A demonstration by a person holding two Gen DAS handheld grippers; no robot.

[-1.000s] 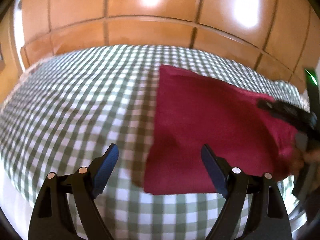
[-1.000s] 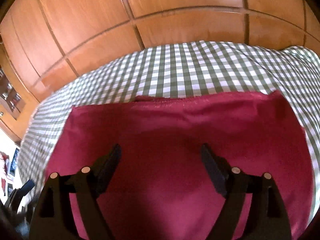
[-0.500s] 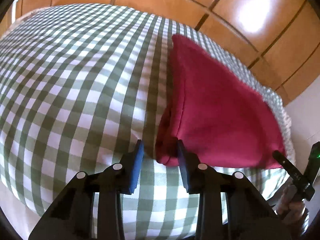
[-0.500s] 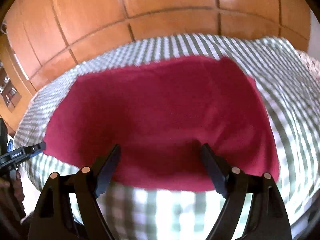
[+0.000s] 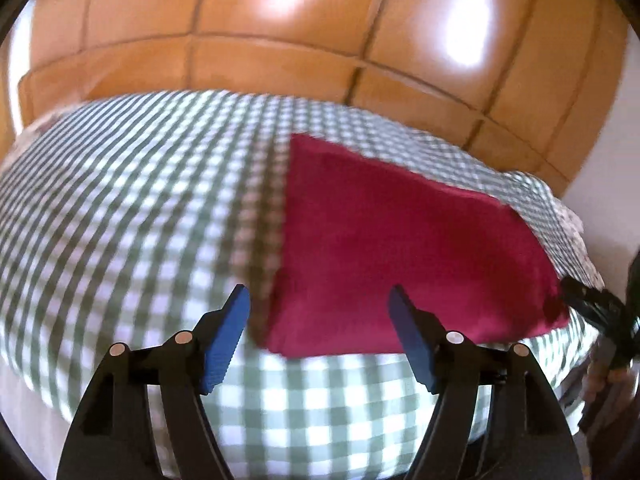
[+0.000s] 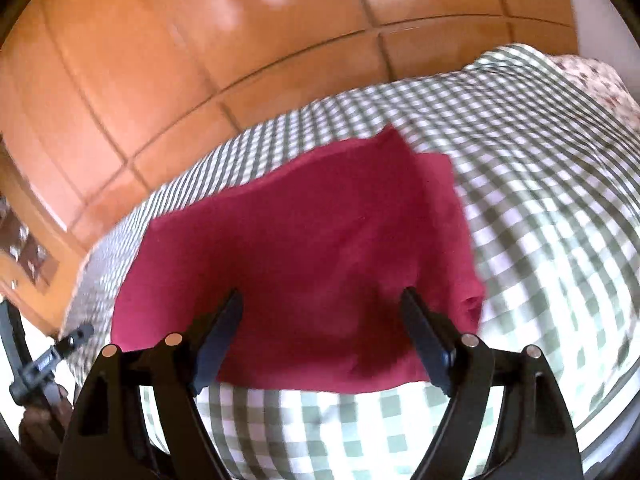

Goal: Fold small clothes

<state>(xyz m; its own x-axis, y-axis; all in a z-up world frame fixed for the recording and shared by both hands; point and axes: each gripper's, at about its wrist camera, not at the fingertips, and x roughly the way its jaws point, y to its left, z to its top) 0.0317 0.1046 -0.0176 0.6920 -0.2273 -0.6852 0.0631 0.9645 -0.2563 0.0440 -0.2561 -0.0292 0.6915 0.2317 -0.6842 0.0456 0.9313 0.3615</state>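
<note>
Left wrist view: left gripper [image 5: 318, 322], jaws just reopened wide, grasping nothing; folded crimson cloth garment [image 5: 400, 248] lies at 1 o'clock on green-white checked bedcover [image 5: 140, 208]. Right gripper [image 6: 322, 326] spread wide, empty, hovering over garment's near edge.

Our two handheld grippers: black frames, blue pads on the left.

We see the left gripper [image 5: 320, 312] as a pair of black plastic arms, forked at the base, each carrying two round silver pivot pins; its fingers [image 5: 226, 340] wear ribbed blue pads. Our right gripper [image 6: 322, 316] has the same black frame and silver pins, pads [image 6: 426, 340] dark, reading near black in shadow. At the frame edges each gripper shows as a black bar; small print on one, unreadable.
</note>
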